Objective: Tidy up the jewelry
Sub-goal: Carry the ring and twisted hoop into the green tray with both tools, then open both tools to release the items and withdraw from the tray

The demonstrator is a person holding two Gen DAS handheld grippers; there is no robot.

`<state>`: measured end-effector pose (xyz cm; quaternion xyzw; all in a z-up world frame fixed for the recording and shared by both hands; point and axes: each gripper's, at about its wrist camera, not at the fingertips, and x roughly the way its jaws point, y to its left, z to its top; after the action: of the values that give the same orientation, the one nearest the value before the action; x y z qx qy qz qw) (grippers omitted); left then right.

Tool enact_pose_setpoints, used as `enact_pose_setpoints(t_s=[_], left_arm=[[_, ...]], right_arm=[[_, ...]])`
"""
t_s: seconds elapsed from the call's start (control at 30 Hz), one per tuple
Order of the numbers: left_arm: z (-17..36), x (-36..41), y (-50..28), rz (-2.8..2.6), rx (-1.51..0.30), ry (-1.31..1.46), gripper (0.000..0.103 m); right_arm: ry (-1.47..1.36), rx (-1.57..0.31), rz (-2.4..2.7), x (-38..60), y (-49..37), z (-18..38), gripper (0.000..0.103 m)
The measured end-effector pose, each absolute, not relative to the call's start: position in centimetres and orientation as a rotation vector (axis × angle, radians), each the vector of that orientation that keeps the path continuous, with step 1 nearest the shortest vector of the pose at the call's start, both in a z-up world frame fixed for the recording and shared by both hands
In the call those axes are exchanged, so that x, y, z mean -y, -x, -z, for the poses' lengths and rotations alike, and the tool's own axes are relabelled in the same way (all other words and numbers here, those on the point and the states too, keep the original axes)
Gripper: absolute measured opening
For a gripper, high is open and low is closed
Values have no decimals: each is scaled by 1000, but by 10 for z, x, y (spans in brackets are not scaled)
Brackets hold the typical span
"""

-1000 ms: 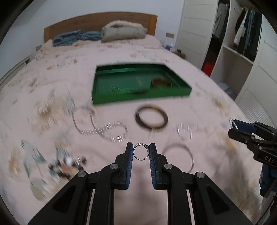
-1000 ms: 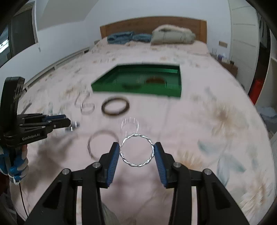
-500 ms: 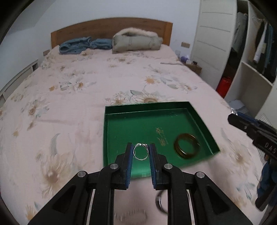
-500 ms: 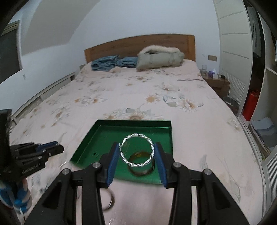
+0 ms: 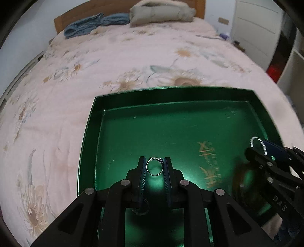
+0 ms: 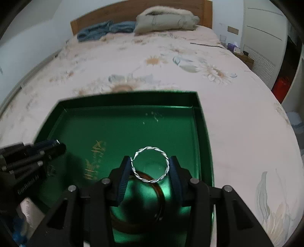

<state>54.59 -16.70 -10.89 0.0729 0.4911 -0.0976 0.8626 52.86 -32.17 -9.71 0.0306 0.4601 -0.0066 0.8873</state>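
A shallow green tray (image 5: 89, 133) (image 6: 204, 133) lies on the flowered bedspread and fills both wrist views. My left gripper (image 5: 154, 167) hangs over its near-left part, shut on a small silver ring (image 5: 154, 173). My right gripper (image 6: 151, 164) is over the tray's near-right part, shut on a twisted silver bangle (image 6: 163, 153). A brown bangle (image 6: 161, 197) (image 5: 245, 188) lies on the tray floor under the right gripper, partly hidden by its fingers. Each gripper shows at the edge of the other's view, the right gripper (image 5: 269, 152) and the left gripper (image 6: 55, 146).
The pink flowered bedspread (image 5: 133, 57) stretches beyond the tray to a wooden headboard (image 6: 133, 9), with folded blue clothes (image 5: 85, 26) and a grey bundle (image 6: 165, 19) at its foot. White wardrobes (image 6: 266, 28) stand at the right.
Both grippers have travelled forward from the loose jewellery on the bedspread to above the tray and dipped toward it, carrying the ring and the twisted bangle. The tray now looks much larger.
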Motion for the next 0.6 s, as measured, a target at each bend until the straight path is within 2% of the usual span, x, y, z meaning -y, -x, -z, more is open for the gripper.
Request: enact_pose_setpoints(t_s=[0.2, 0.27, 0.33, 0.37, 0.5, 0.6], left_arm=[[113, 163, -549, 178, -1023, -143, 19], [113, 159, -548, 177, -1018, -127, 23], [111, 153, -547, 184, -1026, -110, 44], [108, 149, -545, 191, -1022, -100, 47], [73, 131, -530, 204, -967, -78, 54], [33, 112, -509, 201, -911, -63, 55]], right_arm=[[-8, -969, 30, 319, -537, 105, 40], [-8, -971, 30, 320, -538, 105, 40], [-10, -980, 25, 321, -539, 104, 40], [-16, -982, 24, 322, -539, 102, 40], [-72, -924, 13, 330, -522, 76, 42], [-77, -877, 11, 334, -503, 48, 43]])
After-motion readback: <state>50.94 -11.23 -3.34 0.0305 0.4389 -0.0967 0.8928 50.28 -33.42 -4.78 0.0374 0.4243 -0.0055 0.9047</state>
